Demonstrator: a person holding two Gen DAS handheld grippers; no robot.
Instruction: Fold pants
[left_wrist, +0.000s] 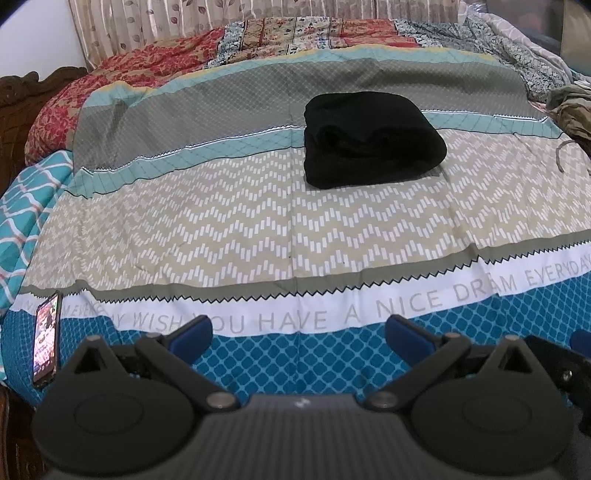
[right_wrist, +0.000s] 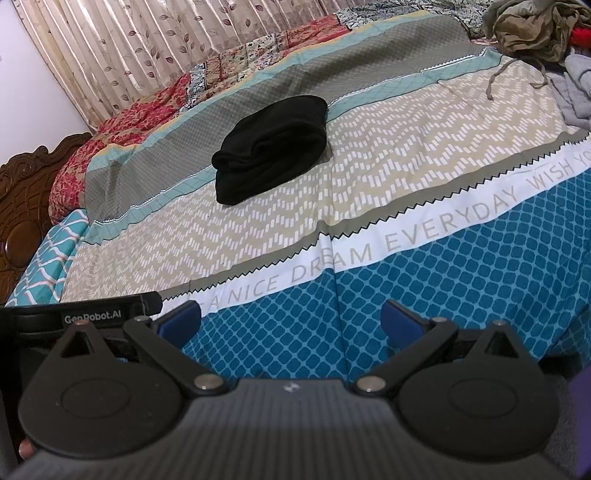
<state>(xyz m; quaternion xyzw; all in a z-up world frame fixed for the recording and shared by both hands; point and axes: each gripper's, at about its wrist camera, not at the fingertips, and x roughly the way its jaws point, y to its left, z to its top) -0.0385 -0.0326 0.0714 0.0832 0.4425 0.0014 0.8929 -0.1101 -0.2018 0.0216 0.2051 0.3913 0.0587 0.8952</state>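
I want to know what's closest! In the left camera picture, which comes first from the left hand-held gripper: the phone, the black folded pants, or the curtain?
From the left hand-held gripper:
1. Phone, just beside it on the left edge of the bed.
2. Black folded pants, mid-bed, slightly right.
3. Curtain, behind the bed.

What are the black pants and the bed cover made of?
The black pants look like soft, thick knit or fleece: matte, no shine, with rounded, puffy folds. The bed cover looks like thin printed woven cloth, maybe cotton: flat, with crisp creases. Neither is certain from looks alone.
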